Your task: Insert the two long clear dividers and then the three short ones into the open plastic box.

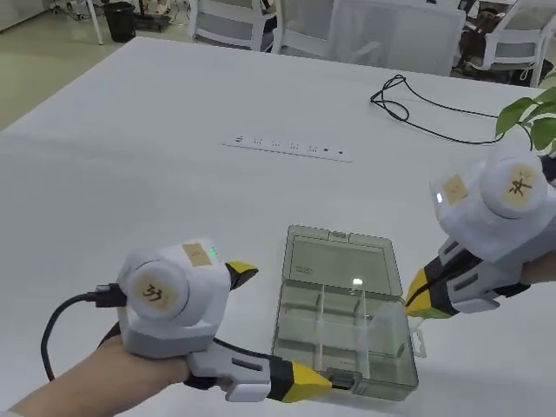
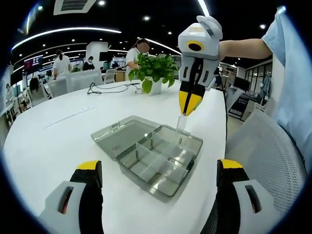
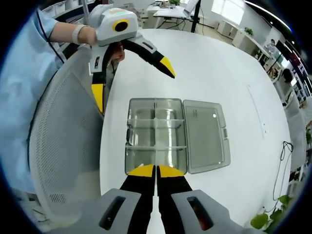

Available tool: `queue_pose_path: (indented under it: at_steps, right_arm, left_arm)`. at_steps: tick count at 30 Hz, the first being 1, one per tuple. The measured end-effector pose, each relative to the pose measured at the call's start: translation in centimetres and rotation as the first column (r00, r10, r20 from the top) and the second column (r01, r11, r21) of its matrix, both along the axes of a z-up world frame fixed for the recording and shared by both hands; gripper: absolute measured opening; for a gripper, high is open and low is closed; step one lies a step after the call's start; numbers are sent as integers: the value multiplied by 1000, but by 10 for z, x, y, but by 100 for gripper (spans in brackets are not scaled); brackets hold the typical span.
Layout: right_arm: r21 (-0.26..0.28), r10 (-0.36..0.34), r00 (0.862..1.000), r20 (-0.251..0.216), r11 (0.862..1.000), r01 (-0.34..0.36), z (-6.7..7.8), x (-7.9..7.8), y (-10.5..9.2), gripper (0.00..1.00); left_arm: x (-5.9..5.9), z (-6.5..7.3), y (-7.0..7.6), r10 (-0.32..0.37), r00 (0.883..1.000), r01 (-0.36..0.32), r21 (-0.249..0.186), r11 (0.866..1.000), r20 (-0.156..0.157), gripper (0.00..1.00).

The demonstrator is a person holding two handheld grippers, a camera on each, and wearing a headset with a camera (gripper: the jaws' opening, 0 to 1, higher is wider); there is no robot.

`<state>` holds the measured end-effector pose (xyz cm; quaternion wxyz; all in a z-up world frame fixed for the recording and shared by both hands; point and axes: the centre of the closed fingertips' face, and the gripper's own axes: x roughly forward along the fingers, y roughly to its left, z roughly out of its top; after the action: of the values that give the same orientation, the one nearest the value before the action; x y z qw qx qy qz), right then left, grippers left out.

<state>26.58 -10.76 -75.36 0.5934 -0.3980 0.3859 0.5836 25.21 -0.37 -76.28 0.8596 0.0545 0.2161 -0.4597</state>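
White table [image 1: 156,200] spreads wide past our box [image 1: 280,326]; left gripper [image 1: 282,326] gapes, right gripper [image 1: 421,300] pinches a divider [image 2: 181,123] over its rim.

Big white table [image 1: 174,200] w/ black cable [image 1: 417,109] & potted plant [image 2: 153,73] on it. White mesh chairs [image 1: 382,30] beyond, pale floor [image 1: 43,61]. Open-plan office, dark ceiling w/ strip lights [image 2: 73,31].

Glossy clear plastic box [image 1: 334,261] rests on a smooth matt table [image 1: 174,174].

The head view looks down close; the two gripper views face each other across the box [image 1: 334,265].
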Motion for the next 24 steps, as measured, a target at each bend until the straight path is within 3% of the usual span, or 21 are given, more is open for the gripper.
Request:
queue_pose_path:
  at_steps: [24]
  right_arm:
    - [-46,36,999,-29,998,-38,-25,3,3,2]
  left_arm:
    - [-3,-4,3,4,1000,-4,-12,1000,-19,94]
